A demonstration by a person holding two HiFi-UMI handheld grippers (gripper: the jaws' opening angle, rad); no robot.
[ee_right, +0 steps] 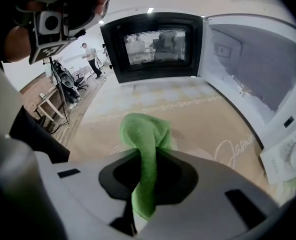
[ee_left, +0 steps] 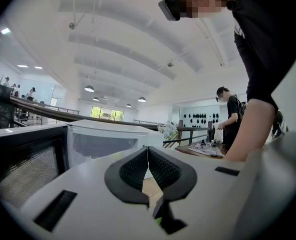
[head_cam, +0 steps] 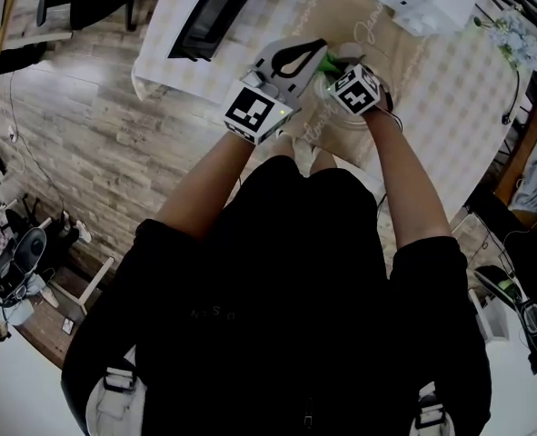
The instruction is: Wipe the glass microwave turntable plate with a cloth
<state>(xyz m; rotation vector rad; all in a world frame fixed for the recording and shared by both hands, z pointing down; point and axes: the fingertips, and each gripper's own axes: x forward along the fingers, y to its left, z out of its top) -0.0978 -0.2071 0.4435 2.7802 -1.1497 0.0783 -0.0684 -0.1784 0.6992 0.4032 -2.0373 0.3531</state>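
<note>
My right gripper [ee_right: 145, 156] is shut on a green cloth [ee_right: 143, 134], which bunches up past the jaws over the tan table mat [ee_right: 198, 119]. In the head view both grippers sit close together in front of the open microwave, with the cloth [head_cam: 328, 62] showing between the left gripper [head_cam: 313, 54] and the right gripper [head_cam: 343, 69]. A faint round glassy outline, likely the turntable plate [head_cam: 333, 127], lies under the right gripper. The left gripper [ee_left: 148, 156] tilts upward with its pads pressed together and nothing visible between them.
The white microwave [ee_right: 258, 69] stands open on the table, its dark door [ee_right: 150, 46] swung to the left. A checked tablecloth [head_cam: 450, 89] covers the table, with flowers [head_cam: 513, 39] at its far right. Another person [ee_left: 234, 116] stands in the background.
</note>
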